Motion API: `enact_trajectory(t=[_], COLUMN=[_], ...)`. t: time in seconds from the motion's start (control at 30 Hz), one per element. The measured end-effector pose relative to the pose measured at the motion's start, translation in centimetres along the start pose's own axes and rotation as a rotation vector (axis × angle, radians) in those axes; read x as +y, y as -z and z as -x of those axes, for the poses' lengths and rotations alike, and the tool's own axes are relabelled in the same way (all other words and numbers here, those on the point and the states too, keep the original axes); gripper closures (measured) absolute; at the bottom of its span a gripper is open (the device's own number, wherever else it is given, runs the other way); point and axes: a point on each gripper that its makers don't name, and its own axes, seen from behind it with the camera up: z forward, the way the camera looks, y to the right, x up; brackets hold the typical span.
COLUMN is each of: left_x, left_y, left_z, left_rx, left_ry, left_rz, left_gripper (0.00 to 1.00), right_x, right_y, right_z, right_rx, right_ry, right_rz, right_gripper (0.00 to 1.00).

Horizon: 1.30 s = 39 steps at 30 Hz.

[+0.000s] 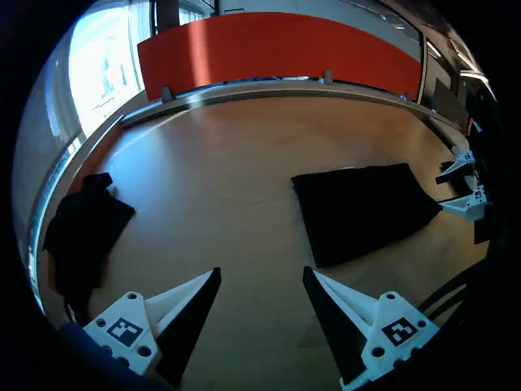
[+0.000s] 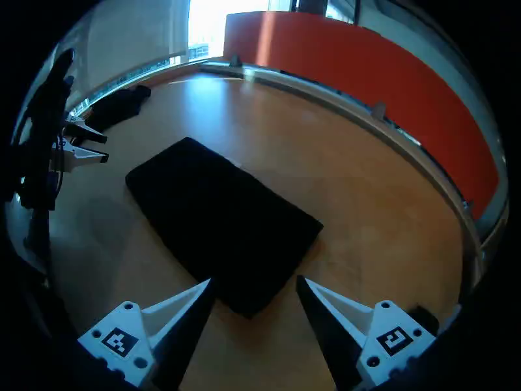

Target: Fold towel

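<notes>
The left gripper (image 1: 261, 270) is seen nearest, its fingers spread wide over bare table (image 1: 215, 176), with nothing held. In the right gripper view the right gripper (image 2: 254, 280) is likewise held wide open and empty, and the near corner of the towel (image 2: 221, 215) is seen between its fingers, not gripped. The towel is laid flat on the wood as a dark rectangle, apparently doubled over already. It lies to the right of the left gripper and well apart from it. A second dark cloth (image 1: 84, 225) is bunched near the table's left edge.

A further fold is judged to be the step in hand. For that to be done well, the two corners of one short edge should be pinched, one by each gripper, with all layers caught together. The edge should be lifted low, carried level across, and laid so that the edges are matched. The left gripper would first have to be brought to the towel.
</notes>
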Motion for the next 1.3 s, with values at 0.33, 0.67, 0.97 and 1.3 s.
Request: enact_trajectory(t=[0.33,0.67,0.97,1.3], left_x=[-0.8,-1.1,-1.4,-1.5], left_y=[1.3,2.2,2.7,3.1], left_z=[1.5,2.7,3.0,3.4], left_rx=[-0.009,-0.018,-0.018,-0.021], left_ry=[0.023,0.039,0.047,0.056], left_rz=[-0.024,-0.029,-0.033,-0.034], left_gripper=[0.07,0.07,0.07,0.07], right_x=[-0.4,-0.9,-0.9,-0.6], right_y=[-0.2,-0.2,0.0,0.1], right_z=[1.2,3.4,4.2,4.4], right_rx=[-0.044,-0.091,-0.117,-0.12], right_ry=[0.041,0.039,0.032,0.039], right_rz=[-0.052,-0.092,-0.109,-0.099], right_gripper=[0.2,0.31,0.52,0.73])
